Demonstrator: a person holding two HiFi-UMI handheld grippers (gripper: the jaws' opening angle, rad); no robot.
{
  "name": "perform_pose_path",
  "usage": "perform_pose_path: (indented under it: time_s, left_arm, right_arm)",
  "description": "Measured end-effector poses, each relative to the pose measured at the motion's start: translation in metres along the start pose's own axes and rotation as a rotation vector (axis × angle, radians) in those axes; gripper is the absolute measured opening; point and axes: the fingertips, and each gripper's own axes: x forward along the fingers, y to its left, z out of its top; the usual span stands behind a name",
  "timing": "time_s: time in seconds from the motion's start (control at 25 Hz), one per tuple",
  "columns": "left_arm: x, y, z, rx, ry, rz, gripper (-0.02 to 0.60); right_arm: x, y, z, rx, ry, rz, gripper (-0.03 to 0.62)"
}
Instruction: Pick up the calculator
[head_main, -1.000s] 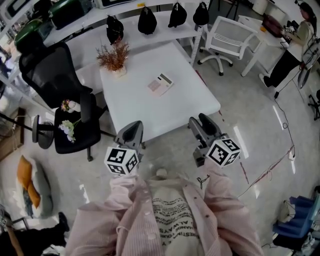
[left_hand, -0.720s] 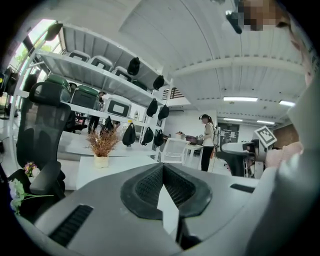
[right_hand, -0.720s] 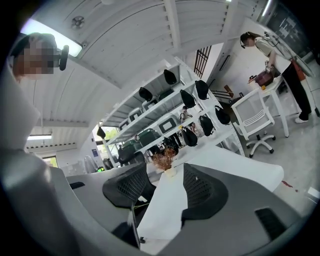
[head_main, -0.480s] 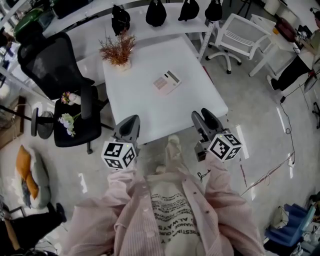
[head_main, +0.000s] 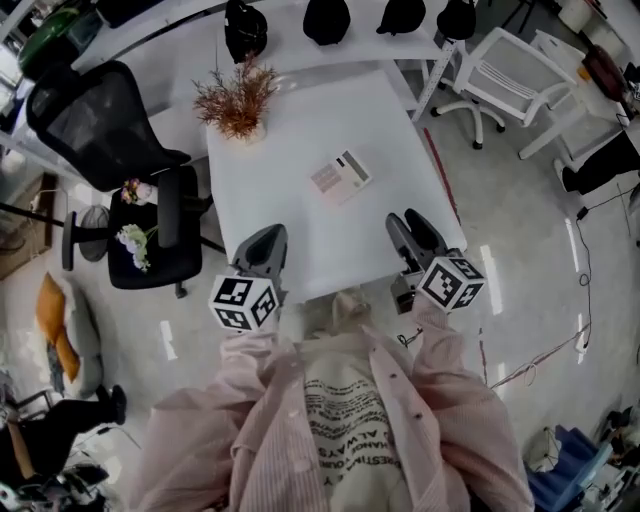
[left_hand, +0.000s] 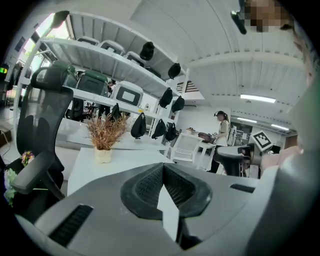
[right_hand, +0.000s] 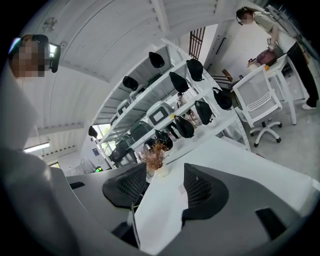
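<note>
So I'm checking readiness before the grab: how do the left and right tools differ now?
The left tool has its jaws together; the right tool has them apart, bare table showing between. The left tool hangs by the table's near left corner, the right tool toward its near right. Both are empty and short of the calculator.

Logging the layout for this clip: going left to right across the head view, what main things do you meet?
Orange cushion → black office chair → left gripper → calculator → right gripper → white chair.
</note>
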Motion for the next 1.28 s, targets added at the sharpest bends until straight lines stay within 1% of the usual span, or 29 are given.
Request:
perform_pose_path:
  time_s: [0.12,0.32,0.48,0.6,0.72,1.04,1.28]
  left_arm:
    - [0.021,0.004,-0.004,-0.031,0.021,0.021,0.0]
    - [0.055,0.008,-0.004,-0.067,0.038,0.05,0.0]
    - [0.082,0.015,-0.011,-0.104,0.055,0.075,0.0]
    - [0.095,0.018,-0.021,-0.131,0.077,0.096,0.0]
    - [0.108,0.023,-0.029,-0.142,0.099,0.115,0.001]
    - [0.134,0.04,-0.05,-0.191,0.156,0.155,0.001]
    - [0.154,0.055,-0.071,-0.228,0.202,0.169,0.002]
  right_arm:
    - [0.021,-0.018,0.003,0.023,0.037,0.013,0.212]
    - [0.053,-0.044,0.011,0.03,0.093,0.032,0.212]
    - [0.078,-0.063,0.01,0.051,0.14,0.045,0.212]
    - [0.095,-0.075,0.002,0.065,0.185,0.057,0.212]
    - [0.113,-0.087,-0.006,0.07,0.231,0.064,0.212]
    - [0.158,-0.116,-0.029,0.07,0.334,0.048,0.213]
    - [0.187,-0.136,-0.058,0.051,0.436,0.038,0.212]
